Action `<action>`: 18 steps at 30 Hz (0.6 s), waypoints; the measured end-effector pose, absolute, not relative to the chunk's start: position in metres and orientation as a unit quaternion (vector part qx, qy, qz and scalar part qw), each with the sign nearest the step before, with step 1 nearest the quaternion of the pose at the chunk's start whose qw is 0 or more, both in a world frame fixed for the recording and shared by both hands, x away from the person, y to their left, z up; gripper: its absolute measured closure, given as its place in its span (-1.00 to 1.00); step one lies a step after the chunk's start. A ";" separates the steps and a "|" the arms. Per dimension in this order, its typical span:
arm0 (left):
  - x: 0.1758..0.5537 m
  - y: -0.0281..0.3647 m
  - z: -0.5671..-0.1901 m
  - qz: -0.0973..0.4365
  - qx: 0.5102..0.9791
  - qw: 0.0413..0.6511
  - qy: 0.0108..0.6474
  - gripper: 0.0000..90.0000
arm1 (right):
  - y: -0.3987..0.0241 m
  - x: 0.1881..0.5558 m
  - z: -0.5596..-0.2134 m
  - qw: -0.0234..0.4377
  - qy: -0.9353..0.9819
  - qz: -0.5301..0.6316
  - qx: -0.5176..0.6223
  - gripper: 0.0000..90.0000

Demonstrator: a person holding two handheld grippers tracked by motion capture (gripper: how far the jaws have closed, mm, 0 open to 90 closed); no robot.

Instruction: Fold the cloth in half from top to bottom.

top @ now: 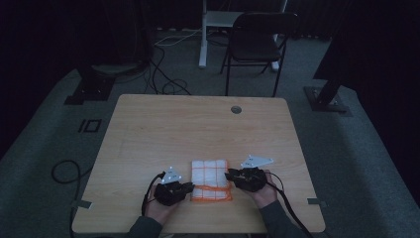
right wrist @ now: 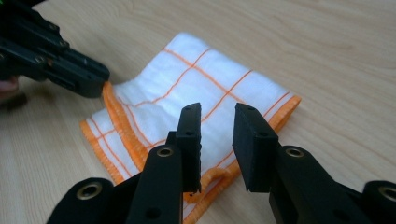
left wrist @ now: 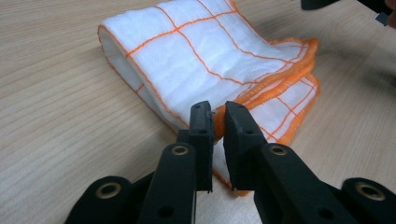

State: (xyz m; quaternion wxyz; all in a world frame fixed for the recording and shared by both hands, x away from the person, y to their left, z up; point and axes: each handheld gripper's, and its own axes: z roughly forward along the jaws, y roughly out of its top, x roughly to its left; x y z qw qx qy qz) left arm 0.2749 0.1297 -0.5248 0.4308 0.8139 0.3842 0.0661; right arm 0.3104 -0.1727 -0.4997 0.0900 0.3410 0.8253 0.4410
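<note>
High view: a folded cloth [top: 211,179] (white, orange grid) lies near the table's [top: 148,129] front edge between both grippers. Left gripper [left wrist: 218,114] is slightly parted over the cloth's orange hem; right gripper [right wrist: 217,122] stands open, holding nothing.

One cloth [top: 211,179], two tongs [top: 190,187], one chair [top: 257,37]

- The right gripper [right wrist: 217,140] hangs over the near edge of a folded white cloth [right wrist: 196,93] with orange grid lines and orange hem, jaws parted, nothing pinched between them.
- The cloth lies on a light wooden table [right wrist: 327,56].
- The left gripper [right wrist: 95,79] touches the cloth's orange hem at upper left.
</note>
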 end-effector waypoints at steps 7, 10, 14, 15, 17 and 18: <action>0.273 0.130 -0.524 0.069 0.815 0.431 0.381 0.84 | -0.170 0.303 -0.506 0.080 0.830 0.440 0.335 0.49; 0.273 0.130 -0.524 0.070 0.815 0.430 0.381 0.88 | -0.168 0.295 -0.508 0.069 0.834 0.445 0.318 0.36; 0.274 0.130 -0.524 0.072 0.814 0.430 0.383 0.91 | -0.164 0.289 -0.513 0.060 0.842 0.444 0.300 0.24; 0.274 0.130 -0.524 0.072 0.814 0.430 0.383 0.92 | -0.163 0.289 -0.514 0.058 0.843 0.442 0.299 0.21; 0.275 0.130 -0.524 0.072 0.813 0.431 0.385 0.92 | -0.162 0.289 -0.516 0.055 0.845 0.442 0.295 0.16; 0.275 0.130 -0.524 0.072 0.812 0.432 0.386 0.92 | -0.162 0.289 -0.516 0.055 0.846 0.442 0.292 0.13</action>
